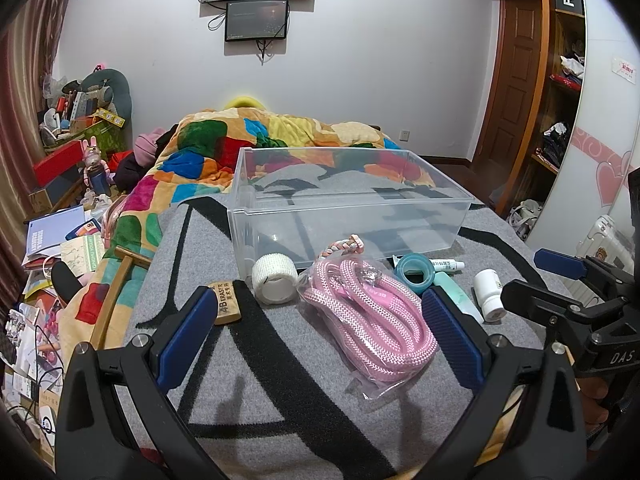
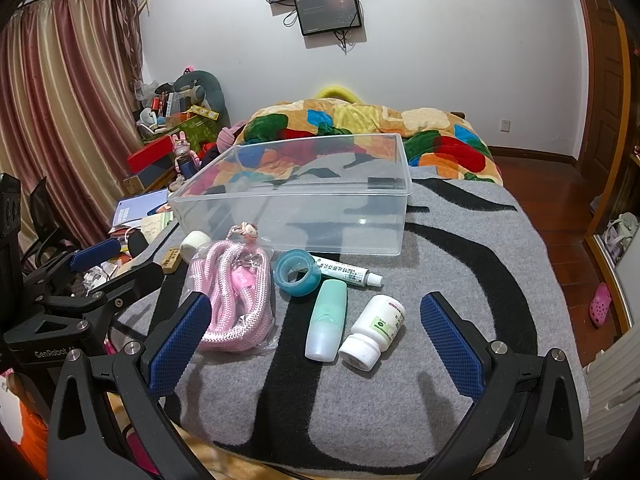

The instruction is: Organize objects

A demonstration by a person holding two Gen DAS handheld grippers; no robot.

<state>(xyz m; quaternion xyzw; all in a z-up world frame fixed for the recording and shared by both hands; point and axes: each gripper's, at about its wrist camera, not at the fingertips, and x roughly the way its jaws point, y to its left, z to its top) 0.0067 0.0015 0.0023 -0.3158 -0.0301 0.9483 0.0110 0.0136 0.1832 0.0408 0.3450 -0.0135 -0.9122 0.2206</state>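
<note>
A clear plastic bin (image 1: 344, 204) (image 2: 296, 204) stands empty on the grey blanket. In front of it lie a white bandage roll (image 1: 275, 279) (image 2: 193, 242), a bagged pink rope (image 1: 368, 312) (image 2: 236, 292), a teal tape ring (image 1: 416, 272) (image 2: 298, 273), a white ointment tube (image 2: 348, 272), a mint bottle (image 2: 326, 326), a white pill bottle (image 1: 490, 296) (image 2: 374, 334) and a 4B eraser (image 1: 226, 302) (image 2: 172, 260). My left gripper (image 1: 320, 316) is open above the rope. My right gripper (image 2: 316, 320) is open above the mint and pill bottles.
A colourful quilt (image 1: 280, 140) lies behind the bin. A wooden hammer (image 1: 116, 288) rests at the blanket's left edge. Cluttered papers and boxes (image 1: 60, 240) cover the floor on the left. A wardrobe (image 1: 560, 100) stands to the right.
</note>
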